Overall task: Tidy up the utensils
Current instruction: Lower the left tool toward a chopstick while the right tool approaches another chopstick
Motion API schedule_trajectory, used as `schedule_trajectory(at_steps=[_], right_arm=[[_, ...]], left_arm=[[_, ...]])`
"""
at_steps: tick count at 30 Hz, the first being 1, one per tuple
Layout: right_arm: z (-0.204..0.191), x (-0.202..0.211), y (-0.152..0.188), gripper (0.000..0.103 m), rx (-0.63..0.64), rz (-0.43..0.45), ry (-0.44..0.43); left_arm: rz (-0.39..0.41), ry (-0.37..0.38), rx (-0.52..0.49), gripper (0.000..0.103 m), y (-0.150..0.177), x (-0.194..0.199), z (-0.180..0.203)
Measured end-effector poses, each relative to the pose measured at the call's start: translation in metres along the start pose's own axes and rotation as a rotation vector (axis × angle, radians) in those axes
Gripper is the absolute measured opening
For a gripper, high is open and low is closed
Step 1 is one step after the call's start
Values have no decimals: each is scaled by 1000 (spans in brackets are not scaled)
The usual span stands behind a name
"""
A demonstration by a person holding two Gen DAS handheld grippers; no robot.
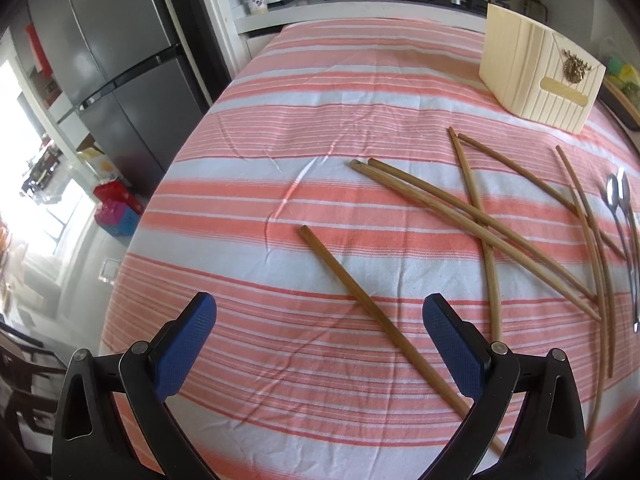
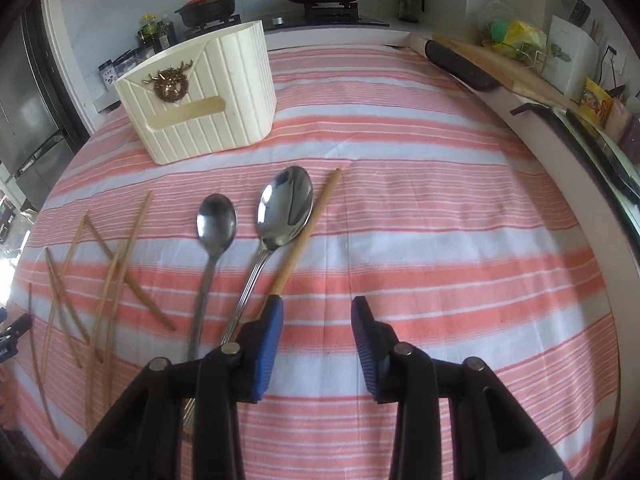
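Covering the surface is a pink-and-white striped cloth, with a cream ribbed holder standing upright at the far side, well apart from both tools. Nearer lie two steel spoons, the big spoon just beside the small spoon, bowls pointing toward the holder. A lone chopstick runs along the big spoon's right edge, its near end hidden behind the left finger of the right tool, which hovers released and empty. A scatter of chopsticks lies crossed over one another; one separate stick lies between the spread, empty fingers of the left tool.

The sticks look light, stiff and thin, likely to roll or pivot; gripping near mid-length seems safest. The spoons appear heavier and slick, best pinched at the handle. Crossed sticks may drag neighbours along, and the loose cloth could wrinkle.
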State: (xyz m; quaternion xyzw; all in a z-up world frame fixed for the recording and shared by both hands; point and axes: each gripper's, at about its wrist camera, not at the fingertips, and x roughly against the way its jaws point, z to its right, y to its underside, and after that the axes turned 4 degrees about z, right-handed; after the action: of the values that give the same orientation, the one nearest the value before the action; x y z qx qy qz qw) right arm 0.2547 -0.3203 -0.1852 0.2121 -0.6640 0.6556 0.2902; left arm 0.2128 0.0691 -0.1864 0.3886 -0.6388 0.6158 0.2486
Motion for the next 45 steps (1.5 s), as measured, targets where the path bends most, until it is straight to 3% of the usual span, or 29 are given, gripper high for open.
schedule_trajectory(at_steps=[4,9,23,25,30,33,34,36,38,39,40,41,45], right_arm=[[-15,-19,-5,35,63,-1,23],[-35,-20,5,33,184,0,83],[-1,10,34,32,230,-58,146],[2,14,36,34,231,-78,115],[6,15,37,35,270,-124,58],[9,12,33,36,295,-146,48],[10,10,31,36,303,-152,47],[13,4,24,36,311,-163,43],[16,-3,16,36,305,-168,38],[15,-6,12,36,305,-168,33],[15,-9,8,36,305,-164,30],[16,-12,4,36,304,-161,28],[13,-20,-5,11,292,-146,20]], left_arm=[[-10,-21,14,103,2,-2,7],[-37,-42,-53,103,16,-3,12],[-63,-36,-181,103,21,1,-26],[-83,-9,-144,103,18,0,-36],[-161,68,65,103,13,-11,-65],[-202,78,137,99,11,-22,-70],[-216,80,148,90,9,-26,-68],[-206,55,126,82,4,-27,-57],[-188,68,83,55,-2,-25,-43],[-181,80,65,47,-4,-23,-36],[-173,89,42,27,-7,-23,-29],[-169,106,22,13,-9,-23,-22],[-128,133,-30,5,-20,-29,1]])
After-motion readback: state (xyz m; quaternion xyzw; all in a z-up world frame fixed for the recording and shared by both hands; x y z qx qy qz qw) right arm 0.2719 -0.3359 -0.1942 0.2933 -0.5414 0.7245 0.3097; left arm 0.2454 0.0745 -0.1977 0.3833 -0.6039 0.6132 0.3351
